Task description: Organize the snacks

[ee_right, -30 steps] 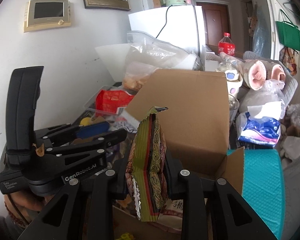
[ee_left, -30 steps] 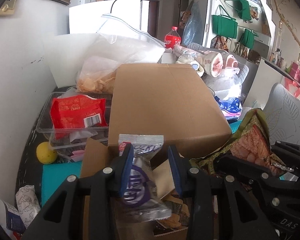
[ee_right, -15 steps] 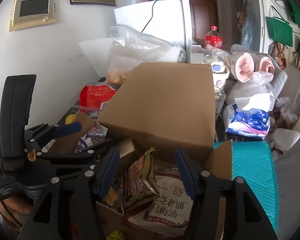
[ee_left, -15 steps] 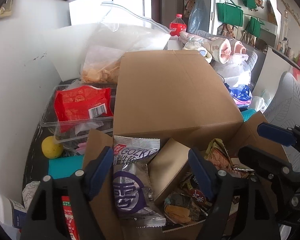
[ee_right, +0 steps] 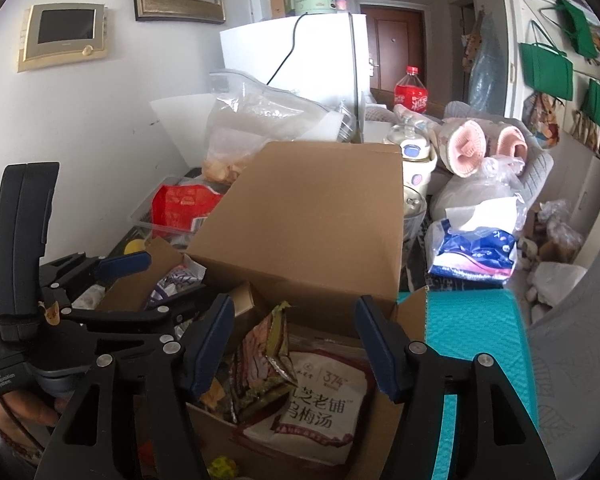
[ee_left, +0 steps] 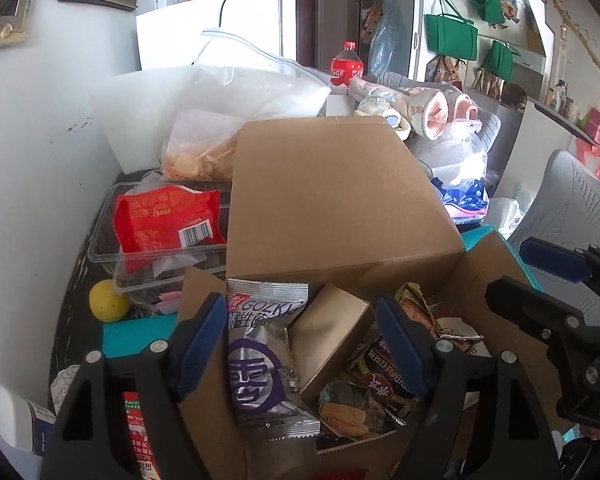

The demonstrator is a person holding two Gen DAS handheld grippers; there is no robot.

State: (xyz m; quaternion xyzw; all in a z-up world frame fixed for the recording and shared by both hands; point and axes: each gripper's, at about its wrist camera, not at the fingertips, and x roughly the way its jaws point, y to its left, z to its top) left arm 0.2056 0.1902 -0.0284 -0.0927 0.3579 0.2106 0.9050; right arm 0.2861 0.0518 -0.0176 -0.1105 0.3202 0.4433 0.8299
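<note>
both claws hang released over the open cardboard box (ee_left: 340, 208), gripping nothing. the left claw (ee_left: 300, 344) spreads wide above a silver and purple snack packet (ee_left: 260, 364) that leans inside the box against a small tan carton (ee_left: 332, 340). the right claw (ee_right: 294, 344) gapes above an olive-edged snack bag (ee_right: 266, 360) lying on a white plum-soup pouch (ee_right: 320, 404). a red packet (ee_left: 168, 216) sits in a clear plastic tray (ee_left: 104, 236) left of the box.
</note>
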